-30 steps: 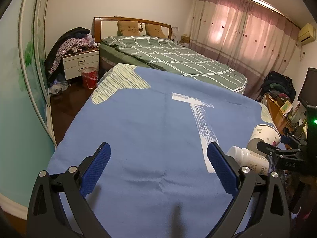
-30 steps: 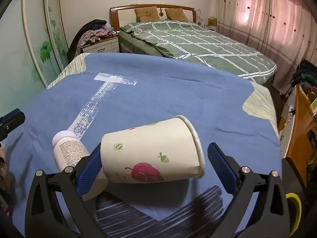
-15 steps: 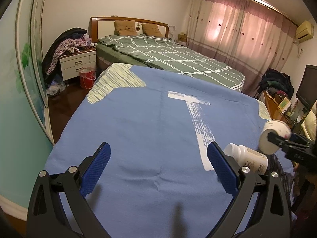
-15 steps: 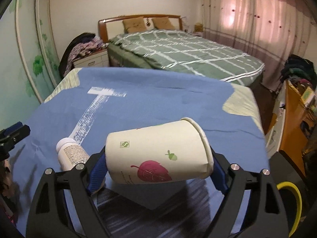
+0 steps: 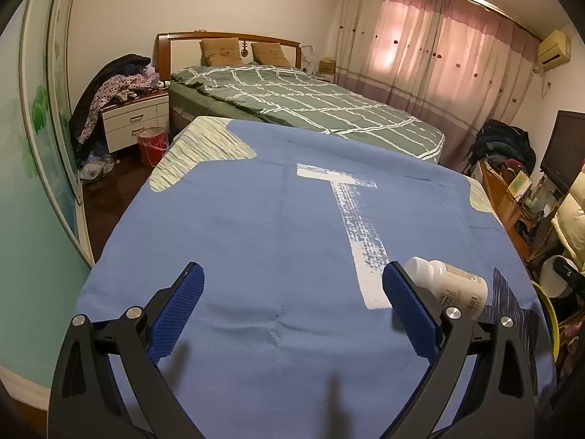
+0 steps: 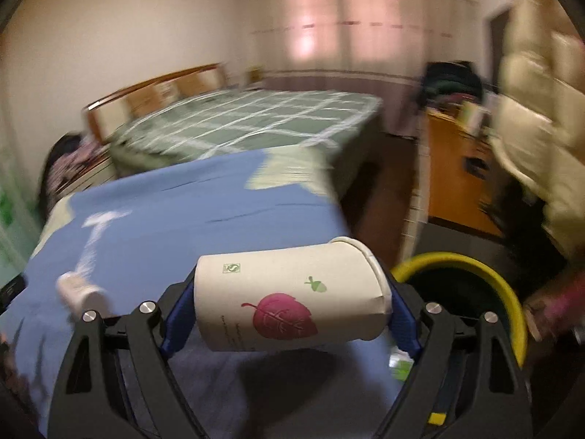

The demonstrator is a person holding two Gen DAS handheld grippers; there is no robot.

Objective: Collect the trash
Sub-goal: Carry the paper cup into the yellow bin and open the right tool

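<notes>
My right gripper (image 6: 289,305) is shut on a white paper cup (image 6: 292,300) with a red leaf print, held sideways above the blue blanket's edge, beside a yellow-rimmed bin (image 6: 486,292) to its right. A white pill bottle (image 5: 448,287) lies on its side on the blue blanket (image 5: 256,237), just right of my left gripper's right finger; it also shows blurred in the right wrist view (image 6: 78,292). My left gripper (image 5: 292,303) is open and empty, low over the blanket.
A green-quilted bed (image 5: 310,109) stands beyond the blanket. A nightstand heaped with clothes (image 5: 128,117) and a red bucket (image 5: 153,144) are at far left. A wooden desk (image 6: 457,175) and clutter are at right. The bin's rim also shows at the left wrist view's right edge (image 5: 546,311).
My right gripper closed on the paper cup, lifted it off the blanket and swung right toward the yellow-rimmed bin. The left gripper stayed open and shifted slightly.
</notes>
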